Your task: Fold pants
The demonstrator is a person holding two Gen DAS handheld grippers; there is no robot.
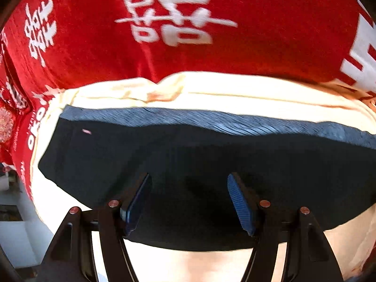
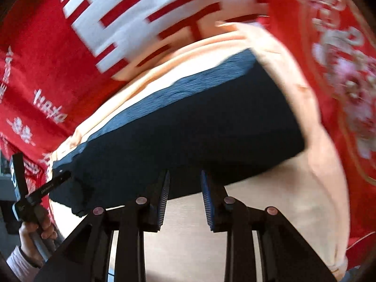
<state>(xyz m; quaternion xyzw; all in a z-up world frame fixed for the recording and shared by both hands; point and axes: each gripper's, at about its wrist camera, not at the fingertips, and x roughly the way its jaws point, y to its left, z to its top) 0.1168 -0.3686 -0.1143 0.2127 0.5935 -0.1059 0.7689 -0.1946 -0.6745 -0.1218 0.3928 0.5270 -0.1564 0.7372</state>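
Note:
The dark navy pants [image 1: 188, 155] lie folded flat on a cream cloth [image 1: 211, 94], with a lighter ribbed band along their far edge. My left gripper [image 1: 189, 188] is open and empty, its blue pads just above the near part of the pants. In the right wrist view the pants [image 2: 199, 129] lie as a slanted dark rectangle. My right gripper [image 2: 184, 188] is open and empty at their near edge. The left gripper [image 2: 49, 185] shows at the far left of that view, held by a hand at the pants' left end.
A red blanket with white characters [image 1: 188, 18] lies beyond the cream cloth and also fills the top of the right wrist view [image 2: 47, 70]. A red cloth with a floral pattern [image 2: 340, 82] lies on the right. Pale surface [image 2: 188, 235] shows below the pants.

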